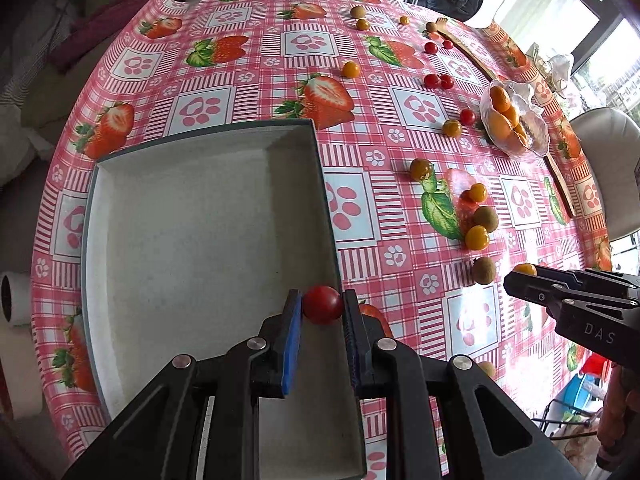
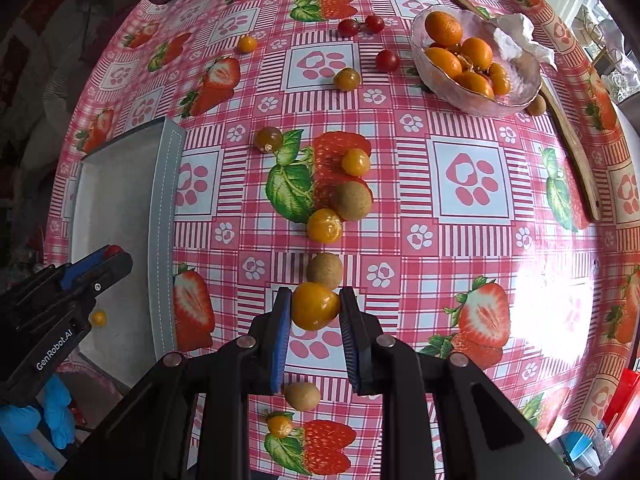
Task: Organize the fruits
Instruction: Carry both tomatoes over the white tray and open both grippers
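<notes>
The left gripper (image 1: 322, 307) is clamped on a red cherry tomato (image 1: 322, 305), its blue-padded jaws pressing the fruit from both sides, and it hangs over the right-hand edge of the grey tray (image 1: 192, 216). The right gripper (image 2: 315, 306) is likewise closed on fruit: a yellow-orange tomato (image 2: 315, 306) sits pinched between its pads, held above the checked strawberry tablecloth (image 2: 472, 240) to the right of the tray.

Outward from the right gripper, a brown longan (image 2: 324, 271) lies just beyond the held fruit, and farther on a cluster of another longan (image 2: 351, 201) with two yellow tomatoes (image 2: 325, 225) touching or nearly touching it. One more longan (image 2: 302, 396) and a small yellow tomato (image 2: 280, 426) lie under the gripper body. Beyond that, red cherry tomatoes (image 2: 387, 60) and yellow ones are scattered well apart toward the far side, near a translucent bowl (image 2: 520, 96) already filled with small oranges (image 2: 443, 28). A wooden utensil (image 2: 576, 152) lies along the table edge.

As for progress, the sorting looks barely begun. In the right wrist view one small yellow fruit (image 2: 98, 317) appears to rest in the tray; otherwise the tray floor shows bare. Both held fruits have yet to be set down, and by my count well over a dozen loose pieces remain on the cloth.
</notes>
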Tool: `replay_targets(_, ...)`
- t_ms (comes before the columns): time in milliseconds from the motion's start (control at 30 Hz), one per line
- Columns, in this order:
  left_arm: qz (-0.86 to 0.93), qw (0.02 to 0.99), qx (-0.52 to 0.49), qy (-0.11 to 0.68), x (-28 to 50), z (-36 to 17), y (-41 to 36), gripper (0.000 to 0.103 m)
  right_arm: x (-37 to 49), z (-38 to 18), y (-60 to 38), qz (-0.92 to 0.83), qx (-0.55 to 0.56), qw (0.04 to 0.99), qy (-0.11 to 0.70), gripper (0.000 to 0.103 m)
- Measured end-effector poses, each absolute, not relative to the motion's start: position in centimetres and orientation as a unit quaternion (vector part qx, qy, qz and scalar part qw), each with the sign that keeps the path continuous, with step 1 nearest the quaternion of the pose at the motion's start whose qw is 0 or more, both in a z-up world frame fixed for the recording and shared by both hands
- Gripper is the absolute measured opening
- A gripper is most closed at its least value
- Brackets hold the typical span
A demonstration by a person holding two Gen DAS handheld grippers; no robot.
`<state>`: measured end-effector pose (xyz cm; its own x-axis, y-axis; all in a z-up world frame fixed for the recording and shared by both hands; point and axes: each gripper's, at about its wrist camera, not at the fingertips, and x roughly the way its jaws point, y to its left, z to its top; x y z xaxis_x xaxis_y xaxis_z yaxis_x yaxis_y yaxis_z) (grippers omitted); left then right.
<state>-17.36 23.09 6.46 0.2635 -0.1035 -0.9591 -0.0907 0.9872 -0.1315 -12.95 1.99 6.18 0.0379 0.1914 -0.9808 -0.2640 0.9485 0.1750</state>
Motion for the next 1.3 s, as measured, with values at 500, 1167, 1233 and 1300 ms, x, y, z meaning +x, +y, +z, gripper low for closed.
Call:
replay_targets(500,0.070,0.779,-0.097,0.615,-20.8,4.2,31.4,0.022,-13.9,6.8,13.5,0.240,-0.057,0.701,0.669,0.026)
replay_targets(1167,0.093,0.770,-0.084,0.626,-20.8,1.1,33.2,0.022,-13.0,1.0,21.9,0.246,-0.101,0.663,0.700,0.027)
replay_targets(1233,0.093,0.769,-0.080,0.627,-20.6,1.0,32.8,0.022,-13.0,0.8,22.2,0.243,-0.100,0.664,0.700,0.027)
replay_targets(1300,0.095,0.768,-0.074,0.629,-20.5,0.9,32.5,0.024,-13.1,0.8,22.5,0.244,-0.106,0.666,0.697,0.027)
